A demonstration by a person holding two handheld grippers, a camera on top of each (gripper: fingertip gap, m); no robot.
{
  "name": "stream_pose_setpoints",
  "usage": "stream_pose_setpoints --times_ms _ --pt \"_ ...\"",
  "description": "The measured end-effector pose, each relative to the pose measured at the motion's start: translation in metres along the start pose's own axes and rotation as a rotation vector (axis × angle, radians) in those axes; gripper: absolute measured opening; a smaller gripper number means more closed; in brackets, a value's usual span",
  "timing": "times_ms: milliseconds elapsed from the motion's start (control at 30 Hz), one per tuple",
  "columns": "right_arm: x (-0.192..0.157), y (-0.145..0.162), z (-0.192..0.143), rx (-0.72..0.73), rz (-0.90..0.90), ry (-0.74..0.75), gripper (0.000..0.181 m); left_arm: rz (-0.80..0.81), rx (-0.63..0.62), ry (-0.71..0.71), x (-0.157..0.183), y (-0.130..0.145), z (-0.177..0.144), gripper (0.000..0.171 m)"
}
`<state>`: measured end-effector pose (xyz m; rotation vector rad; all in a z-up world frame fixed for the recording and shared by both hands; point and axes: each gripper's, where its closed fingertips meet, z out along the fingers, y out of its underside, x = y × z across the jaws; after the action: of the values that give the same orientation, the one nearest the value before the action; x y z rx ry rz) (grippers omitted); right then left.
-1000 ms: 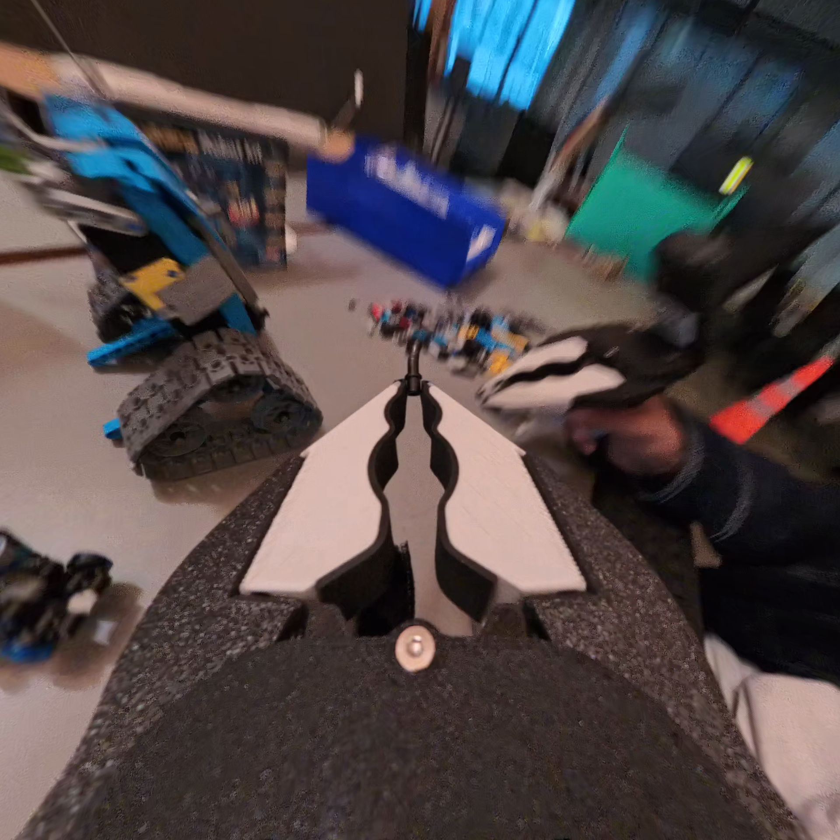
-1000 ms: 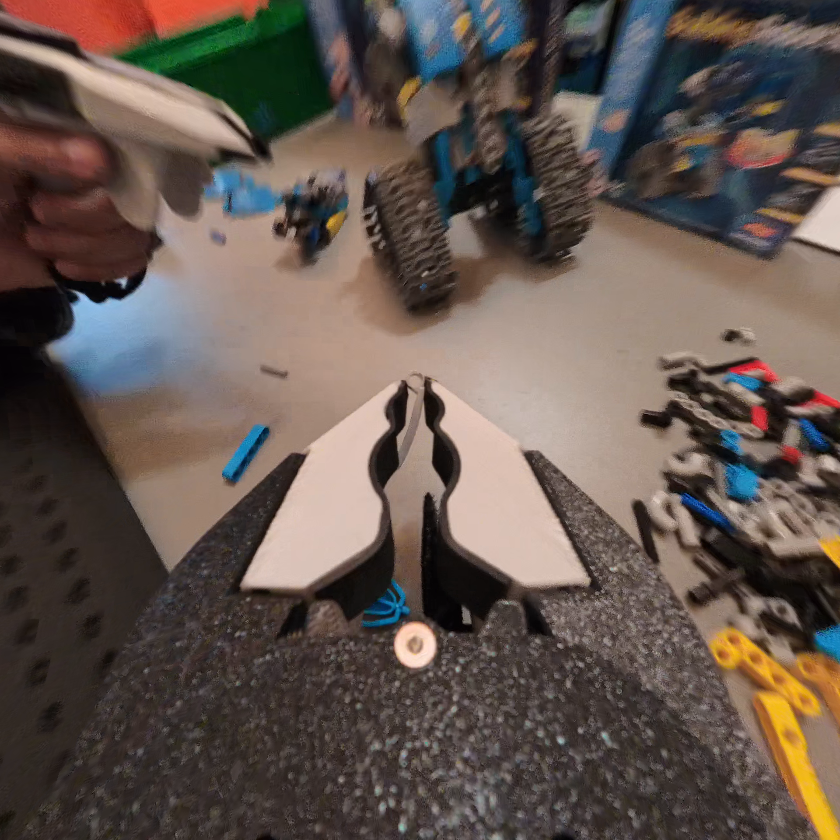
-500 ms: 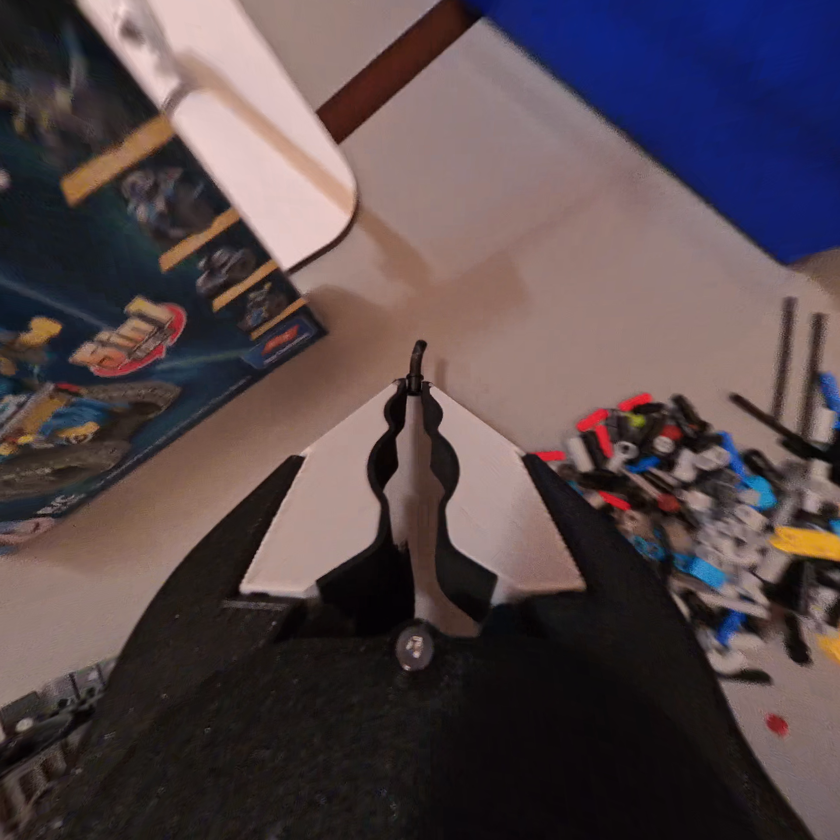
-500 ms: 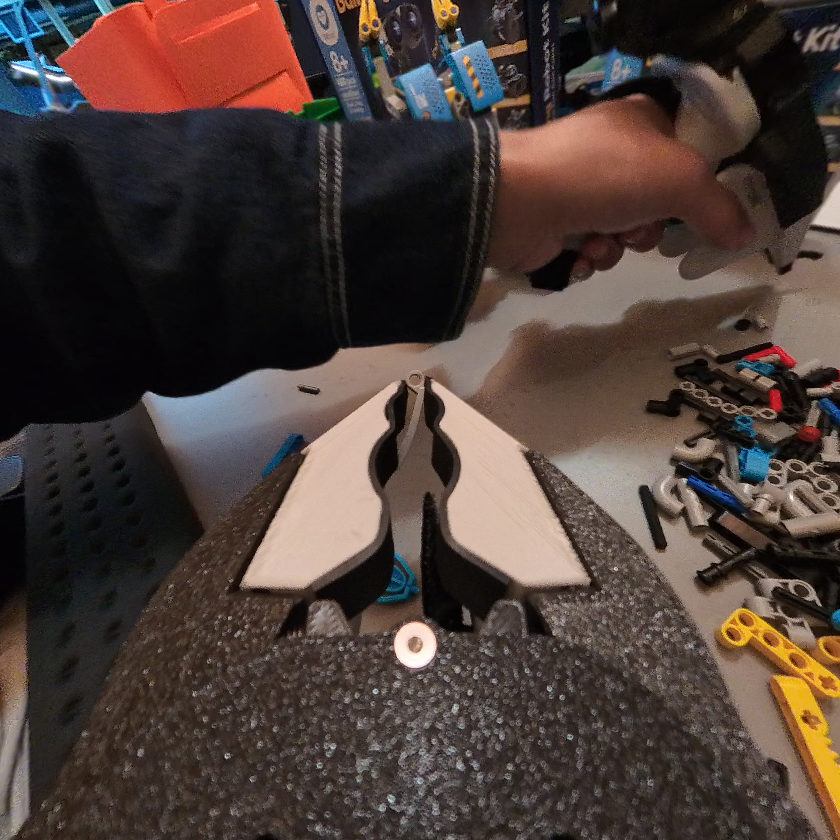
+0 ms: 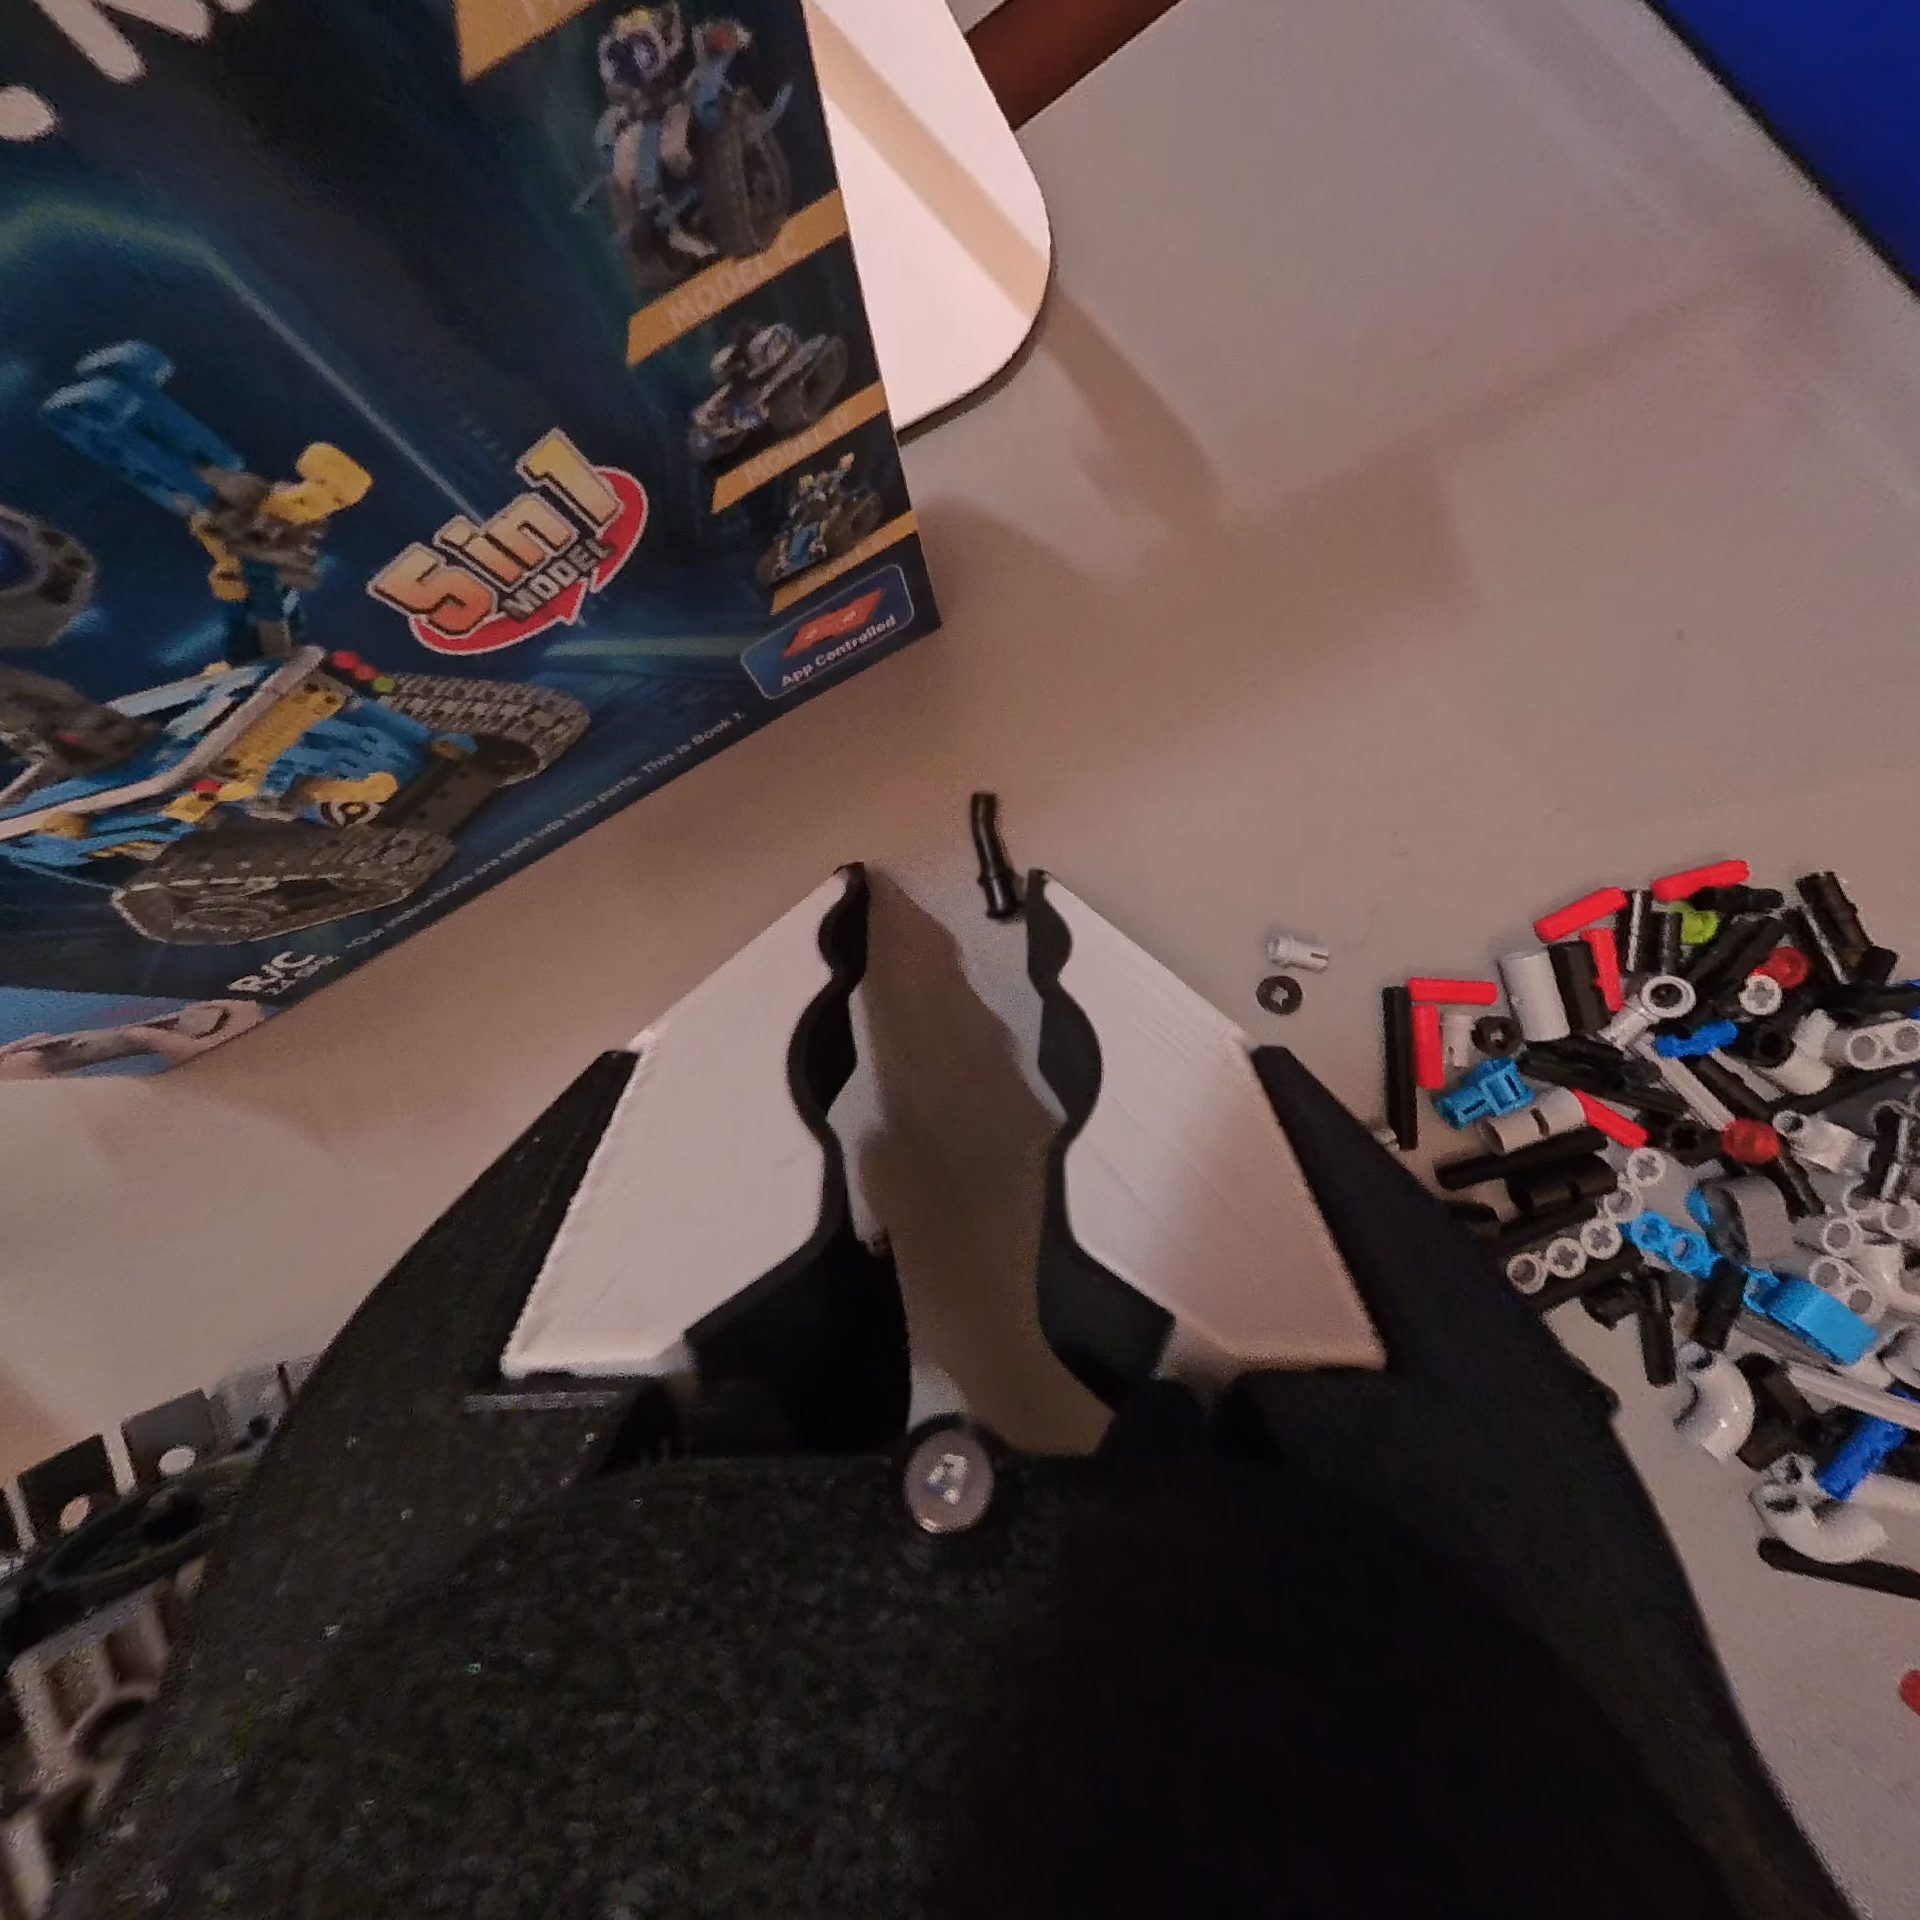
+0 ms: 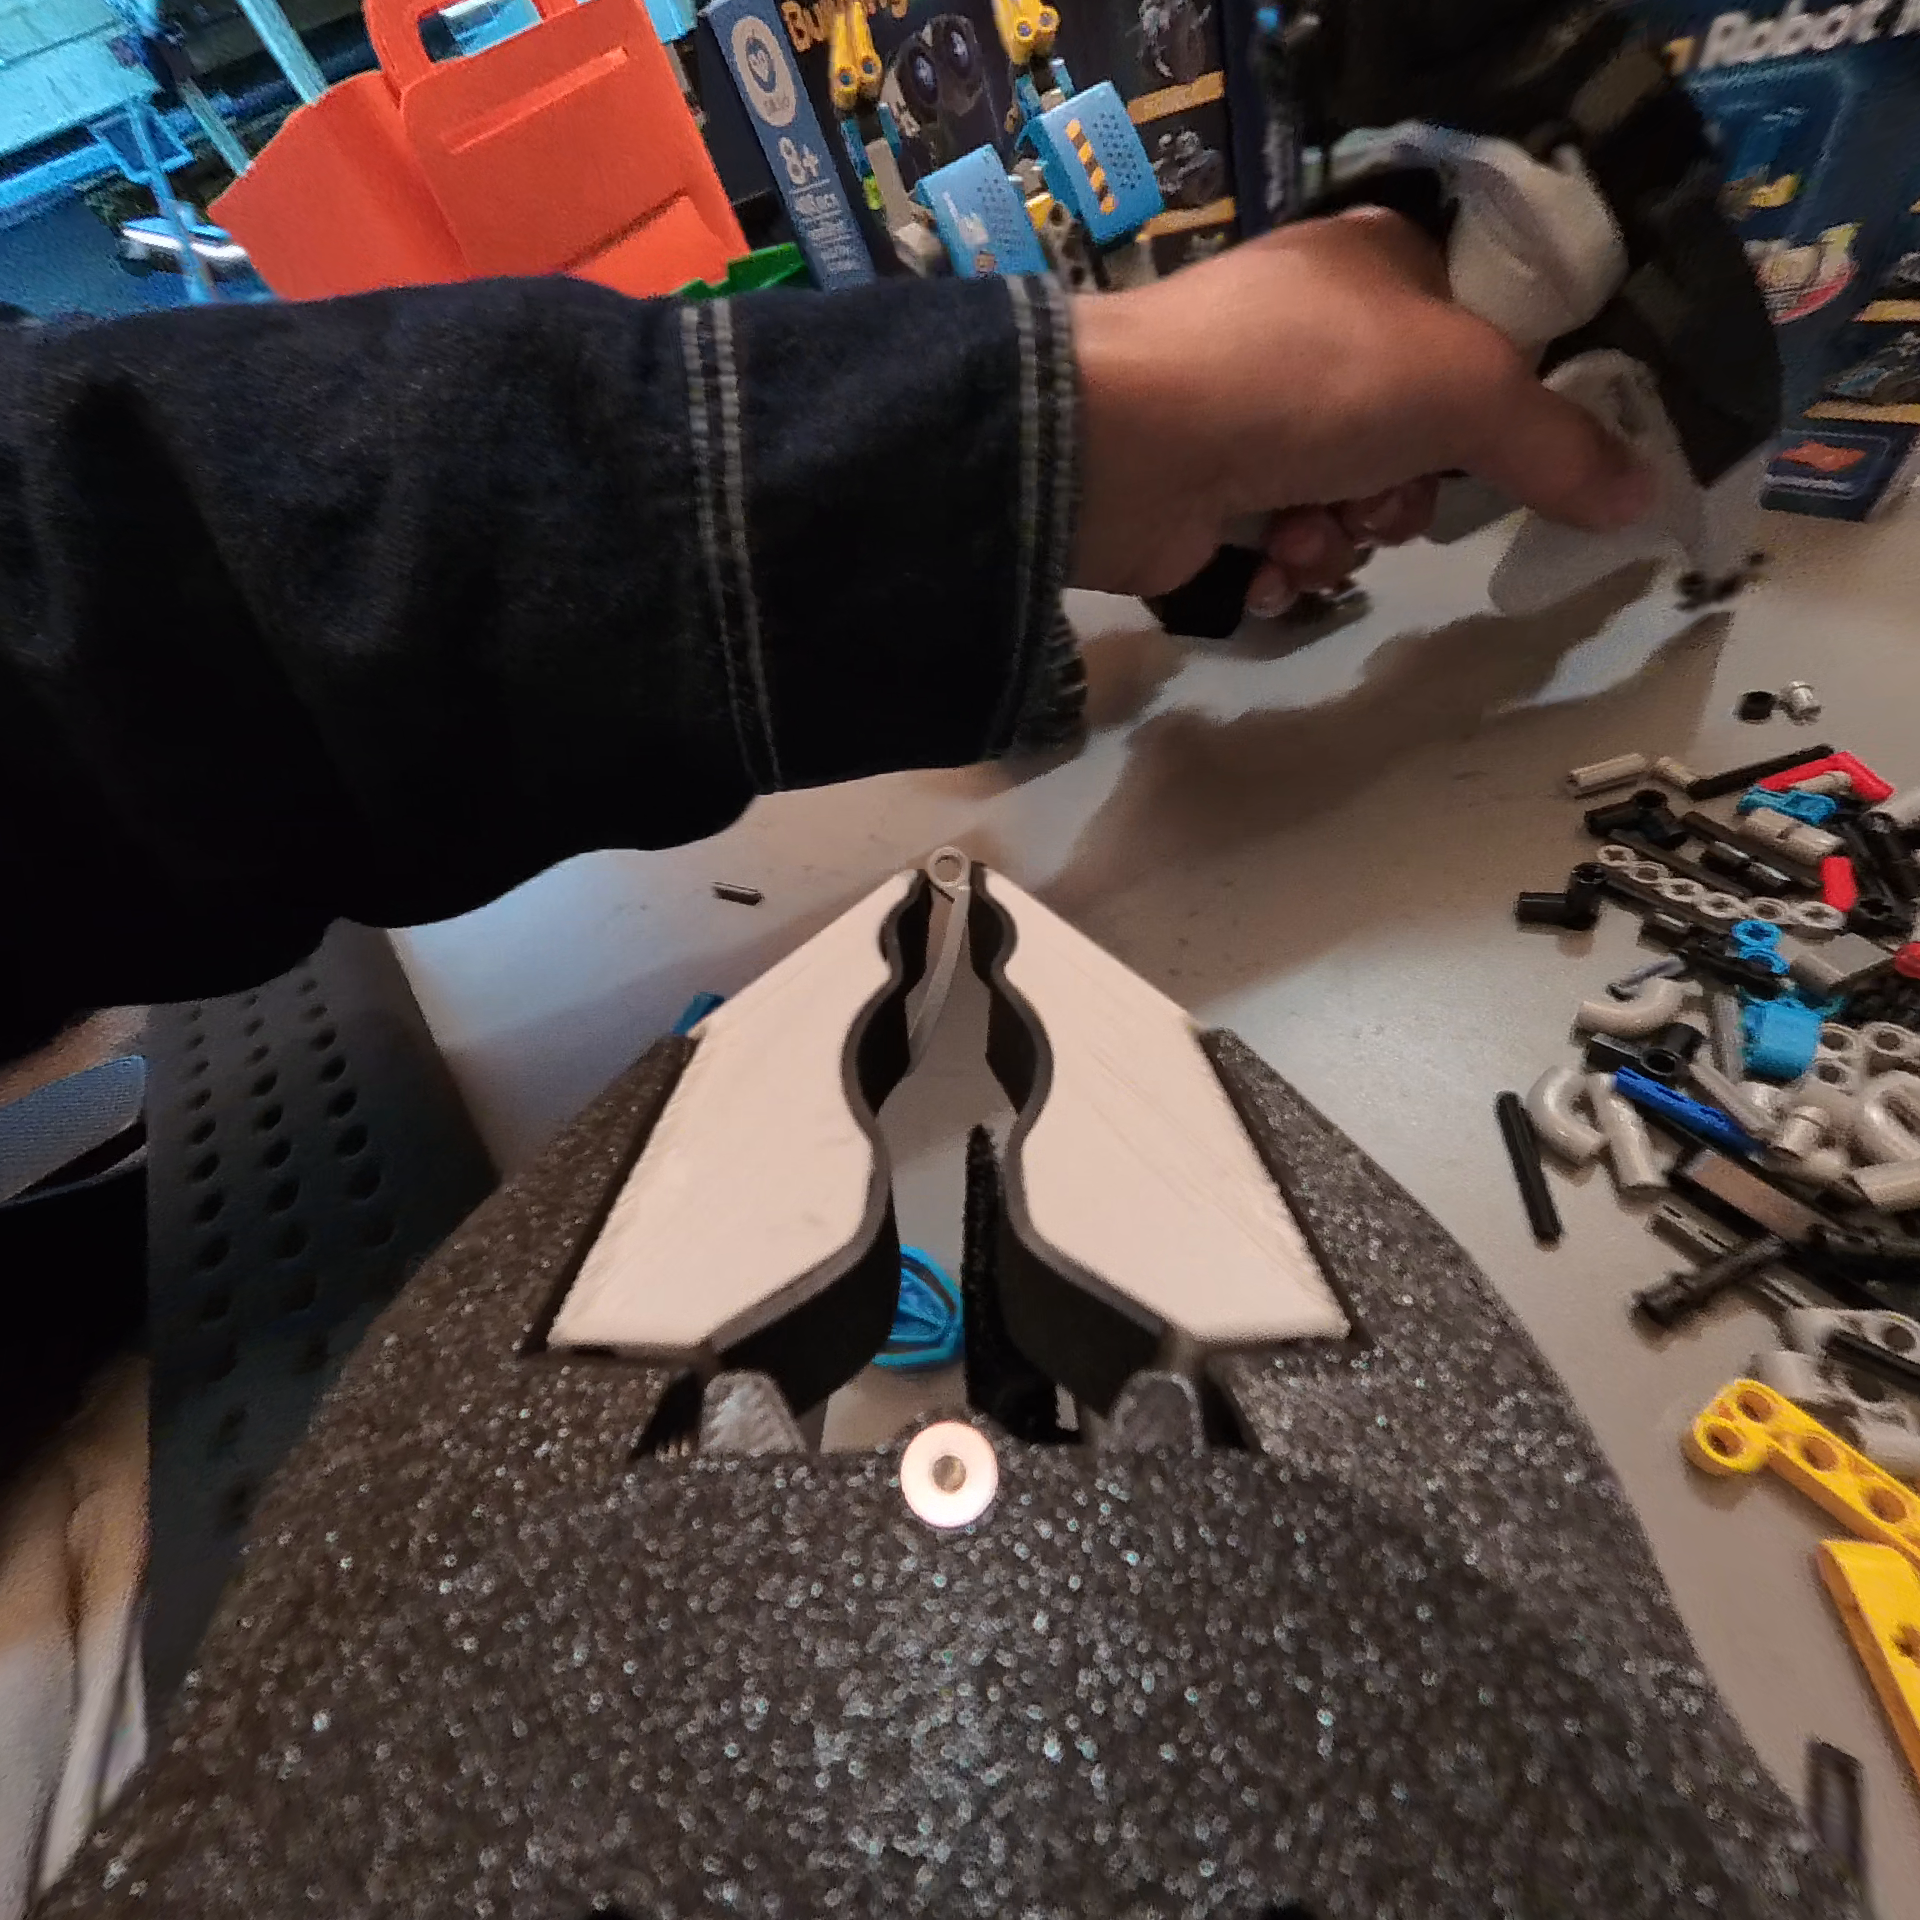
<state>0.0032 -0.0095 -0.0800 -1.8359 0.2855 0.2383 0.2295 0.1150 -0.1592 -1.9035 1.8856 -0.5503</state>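
Observation:
My left gripper is open and empty, low over the table. A small black bent pin lies free on the table just ahead, close to the right fingertip. A heap of small building parts lies to its right. My right gripper is shut on a thin grey curved part with a ring end that sticks out at the tips. In the right wrist view a person's hand and dark sleeve hold the left gripper far ahead, tips at the table.
A toy kit box stands left of the left gripper, with a white board behind it. Parts heap and yellow beams lie right of the right gripper. An orange bin and more boxes stand behind. A perforated dark panel lies left. The tips of one gripper are about 25 centimeters away from the tips of the other. To the perforated dark panel: right tips about 25 centimeters, left tips about 45 centimeters.
The left gripper swung from the tracked model over to beside the parts heap, dropped lower, opened and let go of the black pin. The right gripper stayed shut on the grey part.

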Motion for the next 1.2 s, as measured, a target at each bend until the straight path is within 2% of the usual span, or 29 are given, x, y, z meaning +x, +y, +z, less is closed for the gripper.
stream_pose_setpoints --times_ms 100,167,233,300,367,400,500,600,733,833,933,1033,1100,1200 --pt "0.034 0.0 -0.017 -0.042 -0.059 0.142 0.005 0.009 0.047 0.063 0.014 0.005 -0.033 0.042" --pt "0.094 0.001 -0.062 -0.129 -0.172 0.376 0.005 0.066 0.15 0.185 0.045 0.02 -0.084 0.045" --pt "0.147 -0.001 -0.116 -0.154 -0.115 0.506 0.005 0.153 0.247 0.291 0.074 0.059 -0.141 0.044" --pt "0.176 0.01 -0.149 -0.217 0.038 0.47 0.005 0.261 0.304 0.39 0.093 0.113 -0.186 0.044" --pt "0.204 0.02 -0.179 -0.299 0.043 0.545 0.005 0.329 0.309 0.376 0.082 0.166 -0.205 0.035" --pt "0.218 0.023 -0.194 -0.329 0.022 0.604 0.005 0.347 0.309 0.353 0.071 0.188 -0.209 0.036" --pt "0.232 0.027 -0.217 -0.336 0.101 0.564 0.005 0.323 0.318 0.339 0.038 0.239 -0.217 0.035" --pt "0.269 0.023 -0.243 -0.303 0.164 0.642 0.005 0.215 0.339 0.36 0.015 0.265 -0.219 0.034" --pt "0.273 0.062 -0.253 -0.512 0.258 0.559 0.005 0.203 0.336 0.334 0.006 0.278 -0.208 0.034" --pt "0.281 0.069 -0.271 -0.613 0.213 0.675 0.005 0.265 0.307 0.322 0.012 0.285 -0.199 0.034" --pt "0.279 0.077 -0.273 -0.641 0.292 0.664 0.007 0.311 0.268 0.317 0.018 0.288 -0.193 0.034" --pt "0.279 0.077 -0.281 -0.639 0.305 0.694 0.022 0.328 0.289 0.321 0.021 0.287 -0.196 0.034" --pt "0.272 0.064 -0.289 -0.6 0.303 0.722 0.035 0.323 0.296 0.33 0.02 0.289 -0.198 0.034" --pt "0.25 0.015 -0.292 -0.432 0.221 0.804 0.04 0.296 0.29 0.33 0.016 0.289 -0.196 0.034"
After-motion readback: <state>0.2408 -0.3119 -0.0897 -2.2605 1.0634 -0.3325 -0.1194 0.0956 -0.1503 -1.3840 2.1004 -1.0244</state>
